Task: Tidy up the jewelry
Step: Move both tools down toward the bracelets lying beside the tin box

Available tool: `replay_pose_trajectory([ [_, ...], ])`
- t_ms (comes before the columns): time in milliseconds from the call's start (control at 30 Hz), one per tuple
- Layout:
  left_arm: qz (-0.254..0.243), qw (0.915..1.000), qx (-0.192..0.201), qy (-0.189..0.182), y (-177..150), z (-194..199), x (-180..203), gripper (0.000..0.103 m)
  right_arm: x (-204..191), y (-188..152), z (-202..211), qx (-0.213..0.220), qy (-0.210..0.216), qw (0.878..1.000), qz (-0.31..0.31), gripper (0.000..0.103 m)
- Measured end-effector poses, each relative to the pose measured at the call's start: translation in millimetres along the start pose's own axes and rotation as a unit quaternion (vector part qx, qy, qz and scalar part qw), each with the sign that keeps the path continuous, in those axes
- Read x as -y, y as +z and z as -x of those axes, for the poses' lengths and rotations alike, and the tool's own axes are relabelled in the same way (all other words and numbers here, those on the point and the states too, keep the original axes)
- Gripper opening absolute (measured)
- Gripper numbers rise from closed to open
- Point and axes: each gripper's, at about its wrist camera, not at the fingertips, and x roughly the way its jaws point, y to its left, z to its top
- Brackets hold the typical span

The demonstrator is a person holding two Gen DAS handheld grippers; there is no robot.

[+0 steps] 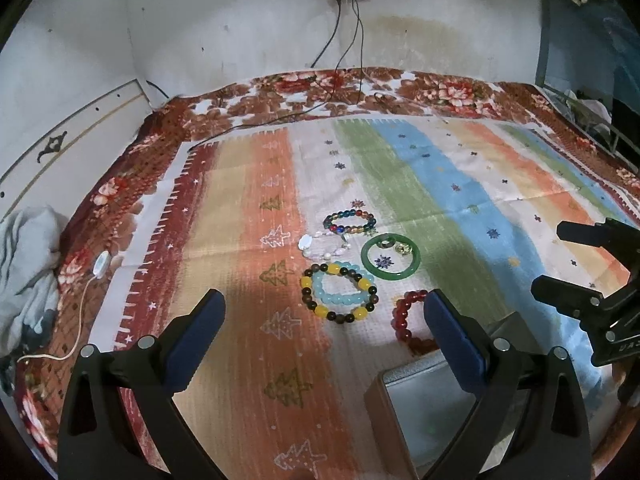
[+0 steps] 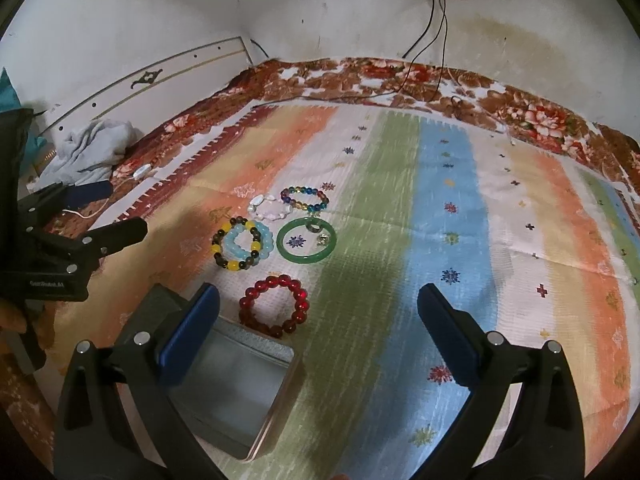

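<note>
Jewelry lies on a striped cloth: a red bead bracelet [image 2: 274,306], a yellow-and-dark bead bracelet [image 2: 225,259] over a light blue one [image 2: 262,249], a green jade bangle [image 2: 306,243] with two small rings [image 2: 318,232] inside it, a white pearl bracelet [image 2: 268,208] and a multicolour bead bracelet [image 2: 305,199]. An open metal tin [image 2: 236,384] sits just in front of the red bracelet. My left gripper [image 1: 325,312] is open above the cloth, short of the bracelets. My right gripper [image 2: 319,306] is open, its left finger over the tin's rim. Both are empty.
The striped cloth [image 1: 440,184] lies on a floral bedspread [image 1: 312,92]. A white headboard [image 1: 72,136] and crumpled grey cloth [image 1: 28,264] are on the left. Cables [image 1: 340,52] hang from a wall socket onto the bed. A white corded switch [image 1: 102,264] lies at the left.
</note>
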Motion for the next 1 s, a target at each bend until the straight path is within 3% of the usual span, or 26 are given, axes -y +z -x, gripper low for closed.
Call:
replay_pose_trajectory([
  [167, -0.001, 0.9994, -0.033, -0.002, 5, -19, -3, 0.097, 6, 9, -13, -0.013, 0.008, 1.000, -0.008, 0.098],
  [567, 0.024, 0.9972, -0.071, -0.005, 21, -56, -23, 0.097, 18, 20, -50, -0.063, 0.020, 0.997, -0.038, 0.098],
  [1000, 0.043, 0.9896, -0.137, -0.010, 20, -95, -35, 0.097, 21, 31, -82, -0.100, 0.047, 0.992, -0.060, 0.098],
])
